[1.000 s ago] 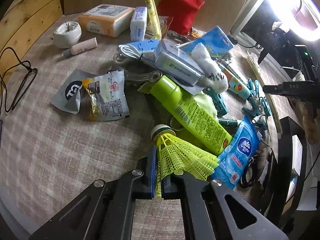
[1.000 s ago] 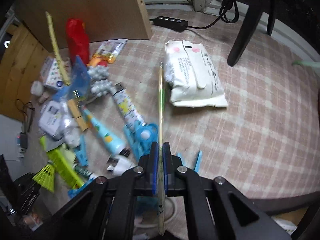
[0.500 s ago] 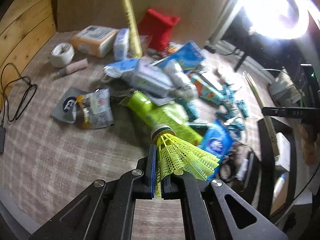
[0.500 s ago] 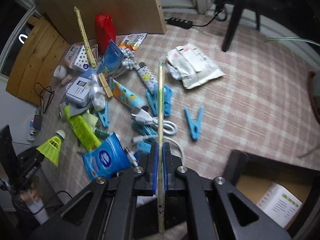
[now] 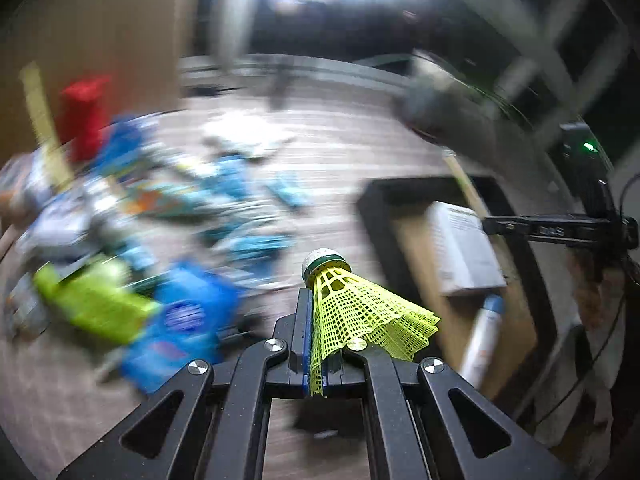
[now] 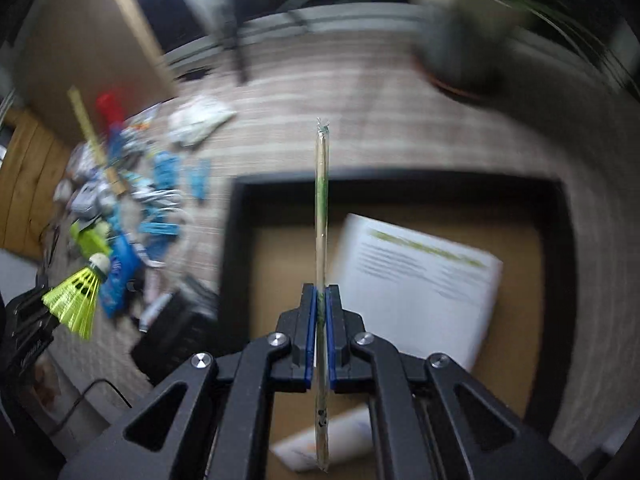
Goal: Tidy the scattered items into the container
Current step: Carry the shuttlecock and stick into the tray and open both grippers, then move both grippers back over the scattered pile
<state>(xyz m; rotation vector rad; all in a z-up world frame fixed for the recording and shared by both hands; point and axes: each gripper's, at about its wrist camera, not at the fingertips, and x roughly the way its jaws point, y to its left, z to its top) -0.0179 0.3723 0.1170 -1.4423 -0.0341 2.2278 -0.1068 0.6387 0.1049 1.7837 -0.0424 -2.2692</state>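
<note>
My left gripper (image 5: 316, 320) is shut on the skirt of a yellow mesh shuttlecock (image 5: 360, 312), whose cork points away from me; it shows too in the right wrist view, the shuttlecock (image 6: 78, 294) hanging left of the container. My right gripper (image 6: 320, 312) is shut on a thin wrapped stick (image 6: 322, 200) that stands upright over the black-rimmed container (image 6: 400, 178). In the left wrist view the container (image 5: 372, 200) lies to the right, with the right gripper (image 5: 540, 228) above it. Inside lie a white box (image 6: 416, 284) and a white tube (image 5: 480, 344).
The blurred pile of scattered items (image 5: 120, 240) covers the checked cloth on the left, with blue pegs (image 6: 164, 168), a green tube (image 5: 92, 304) and a blue packet (image 5: 184, 320). A plant pot (image 6: 460, 52) stands beyond the container; a black object (image 6: 176, 332) sits by its left rim.
Both grippers have swung away from the pile toward the container with their loads still held. The container now fills the right wrist view, and both views are motion-blurred.
</note>
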